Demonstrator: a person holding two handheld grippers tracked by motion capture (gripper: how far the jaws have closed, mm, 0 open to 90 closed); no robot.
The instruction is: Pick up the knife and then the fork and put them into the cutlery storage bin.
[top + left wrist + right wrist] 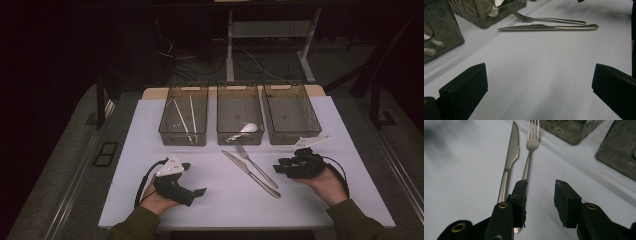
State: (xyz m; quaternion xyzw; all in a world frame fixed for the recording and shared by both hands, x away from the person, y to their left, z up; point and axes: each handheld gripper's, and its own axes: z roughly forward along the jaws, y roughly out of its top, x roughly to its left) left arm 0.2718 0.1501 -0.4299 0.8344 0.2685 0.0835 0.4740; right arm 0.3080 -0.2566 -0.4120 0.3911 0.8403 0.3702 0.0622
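**Right gripper hovering by the fork and knife handles, nothing gripped yet**

3 smoky translucent plastic bins are standing in a row along the far edge of the white table (150,200), apparently one per kind of utensil: the left bin (165,131) is holding 2 pale chopsticks (186,117), the middle bin (225,132) is holding a white spoon (246,129), and the right bin (315,131) looks empty. That sorting suggests the stainless steel fork (255,162) and table knife (250,173), lying side by side on the table just in front of the middle bin, are waiting to be binned.

The right gripper (280,166) is sitting just right of their handle ends, aimed toward them. In the right gripper view its jaws are partly parted with bare table between the pads; one finger (520,195) is overlapping the fork handle (527,167), beside the knife (510,160), but nothing is being squeezed. The left gripper (197,192) is resting well apart on the near left, jaws spread wide and released, likely just parked.

Both utensils are slim, smooth and glossy, lying flat on the table, so I judge they are offering little height for the blocky black pads to catch. The knife's serrated blade and the fork's 4 tines are pointing toward the bins.
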